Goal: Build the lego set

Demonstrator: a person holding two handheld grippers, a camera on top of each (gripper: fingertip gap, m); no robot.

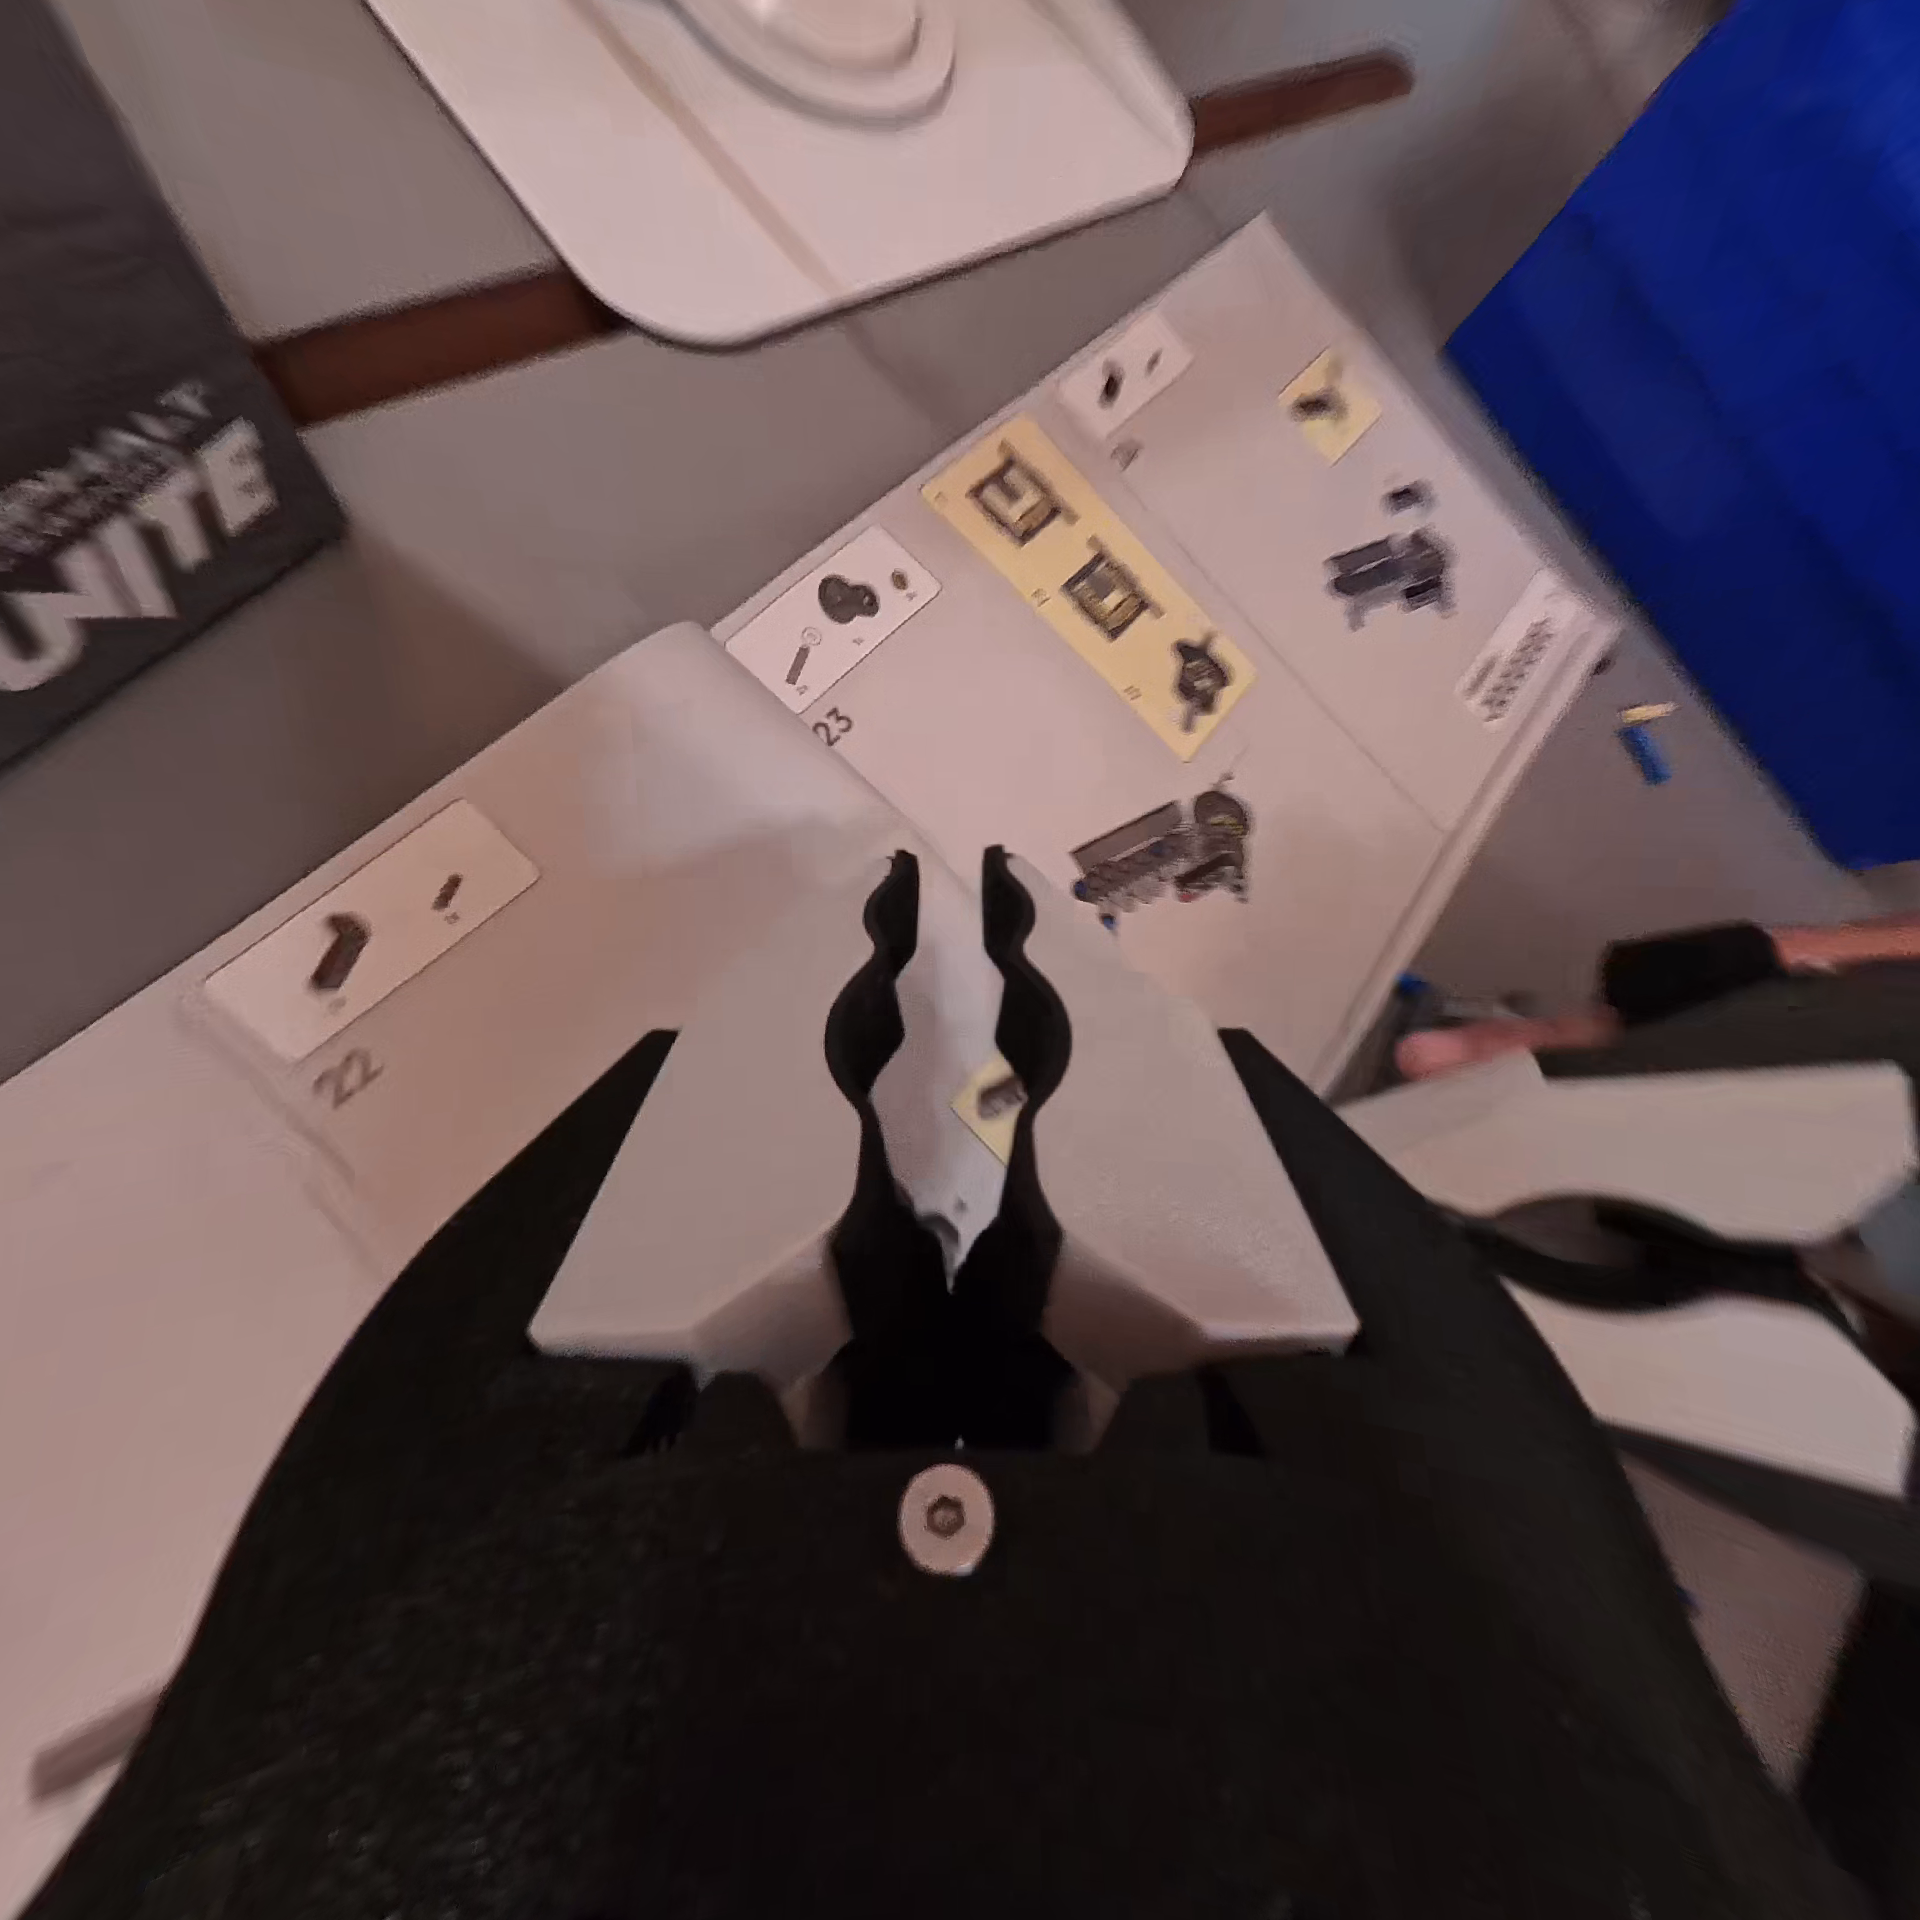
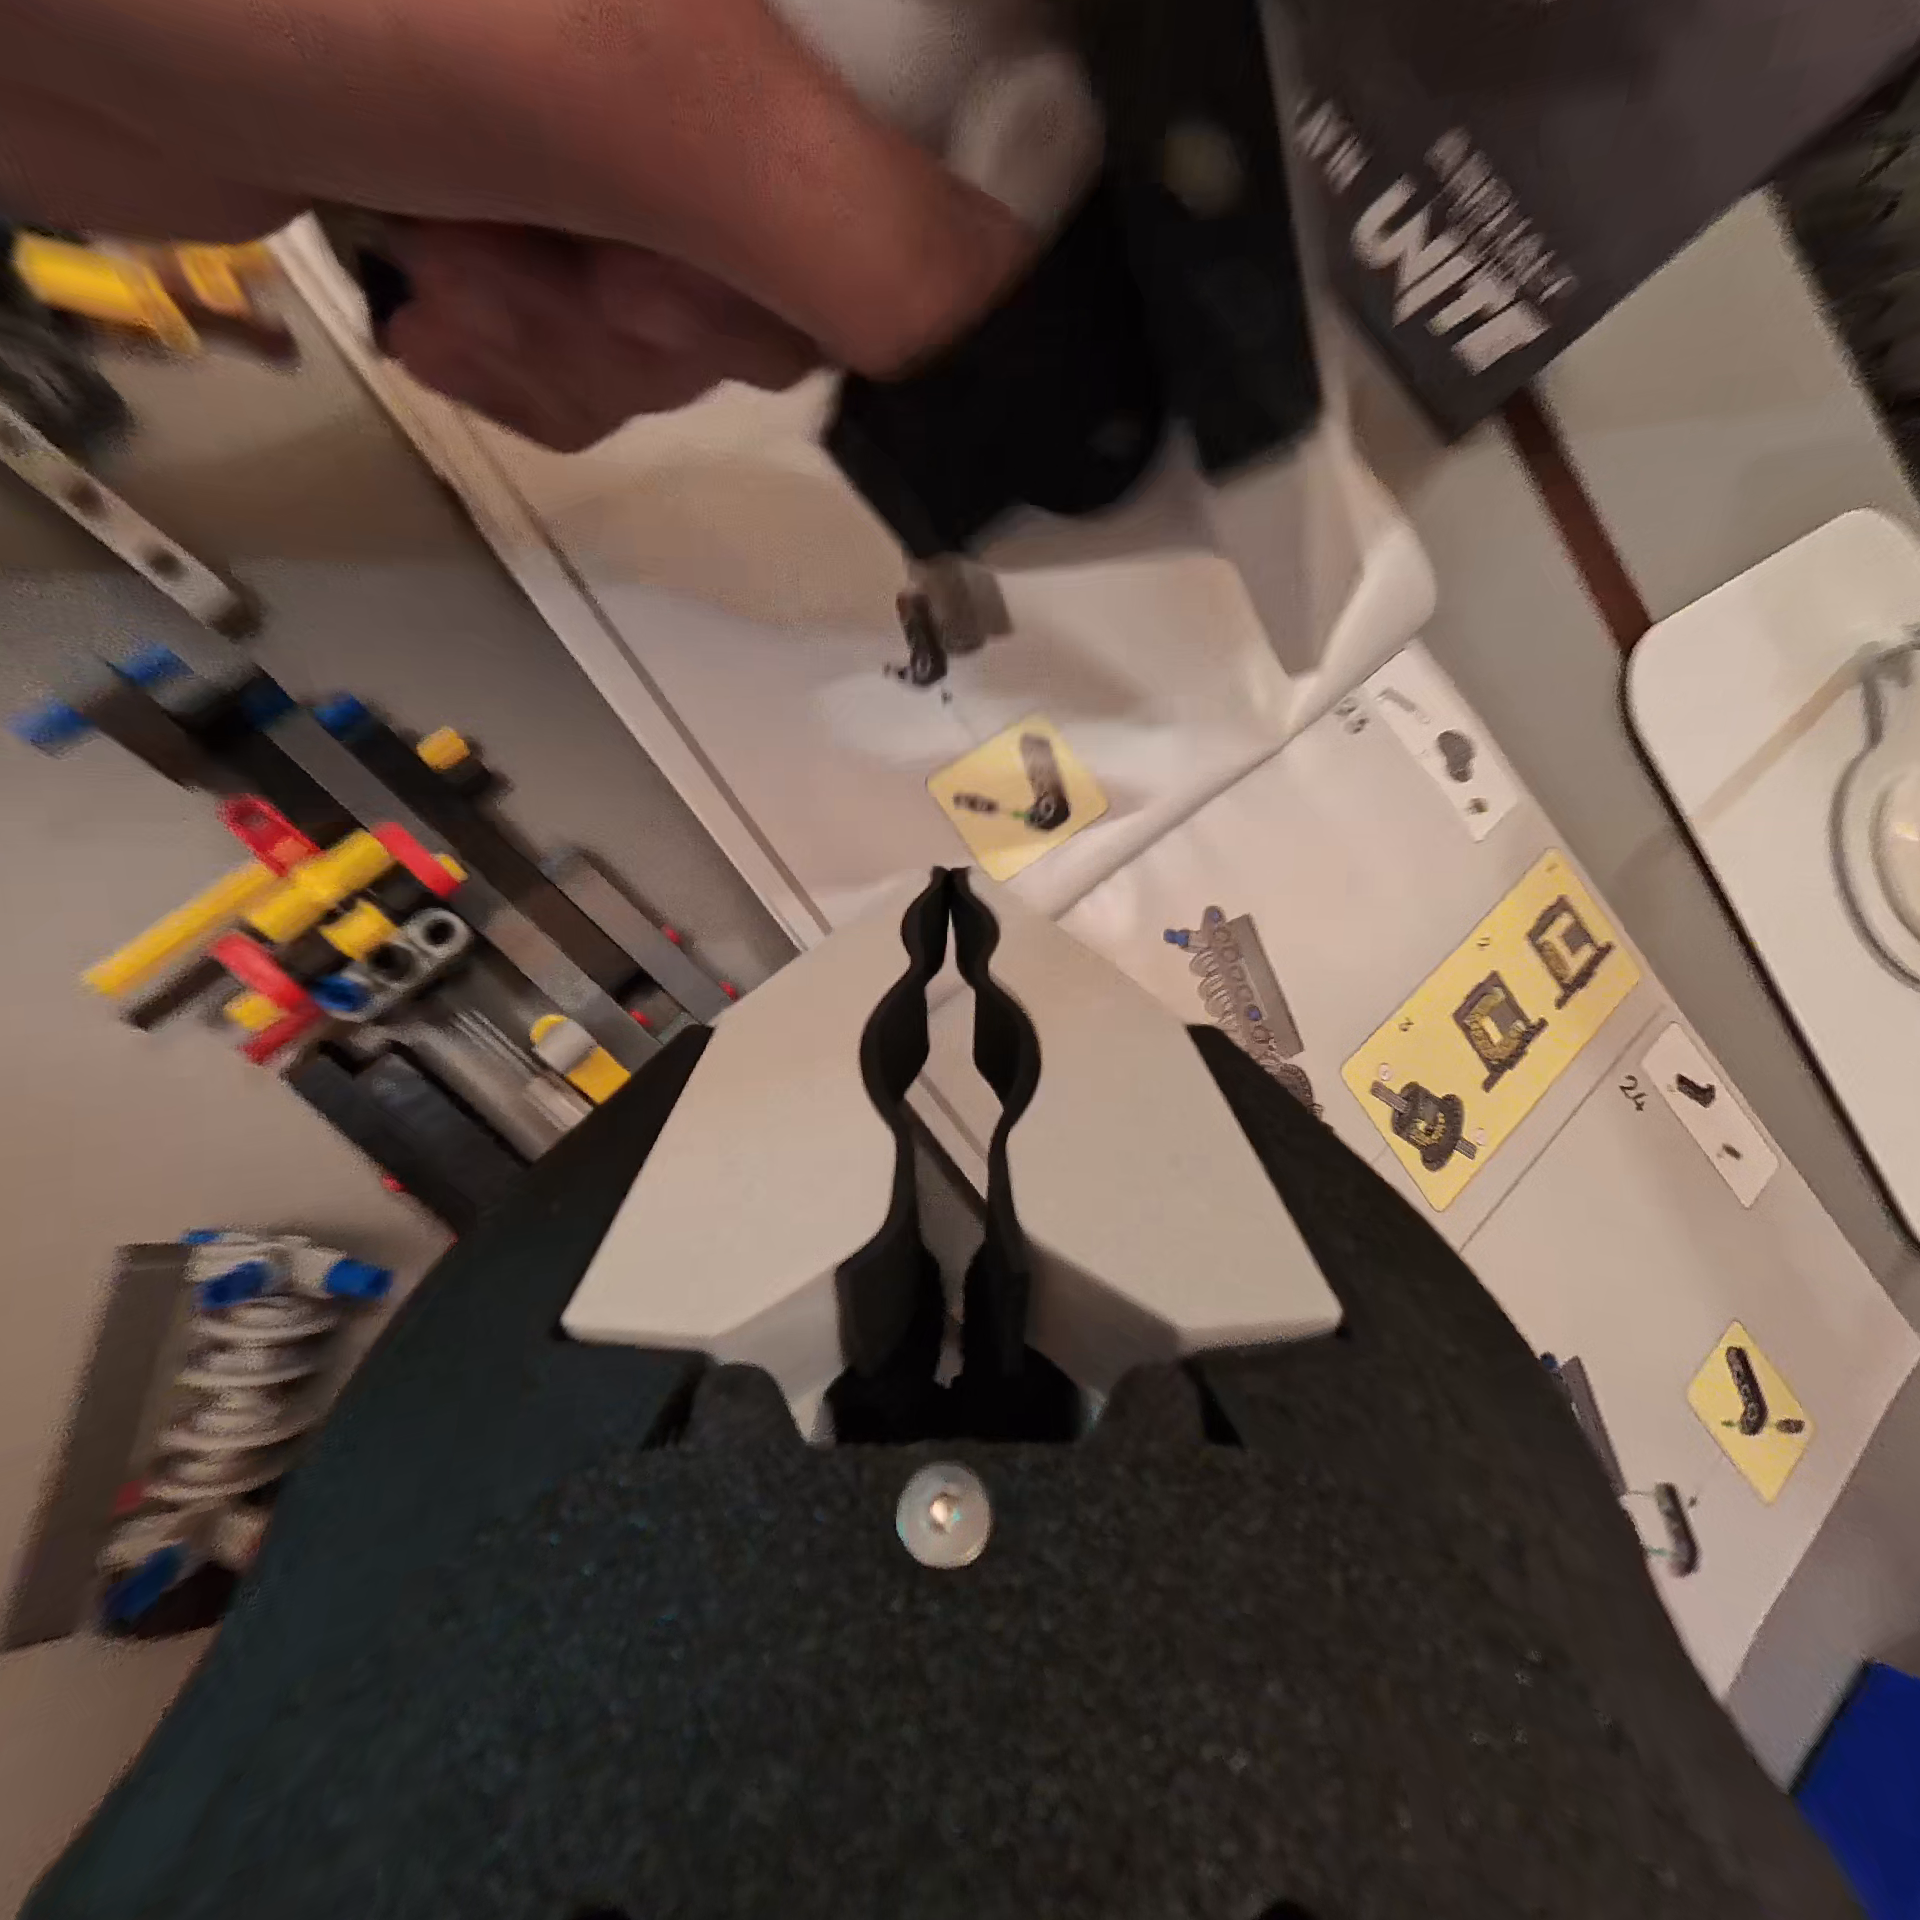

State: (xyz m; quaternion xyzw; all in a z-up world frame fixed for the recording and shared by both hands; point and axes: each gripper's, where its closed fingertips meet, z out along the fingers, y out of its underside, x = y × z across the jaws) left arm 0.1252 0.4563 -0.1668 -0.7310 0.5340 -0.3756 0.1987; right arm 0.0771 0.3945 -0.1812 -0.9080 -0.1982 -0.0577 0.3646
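Black tongs [image 1: 951, 857], wavy fingers [image 2: 914, 997], seemingly silver screw [image 1: 945, 1519].

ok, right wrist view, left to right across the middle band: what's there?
Pile of loose lego pieces → right gripper, jaws closed on nothing → open instruction booklet → white stand base at the right edge.

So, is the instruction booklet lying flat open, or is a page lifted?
A page is lifted. The left gripper has its jaws closed on a curled page of the instruction booklet; the other pages lie flat.
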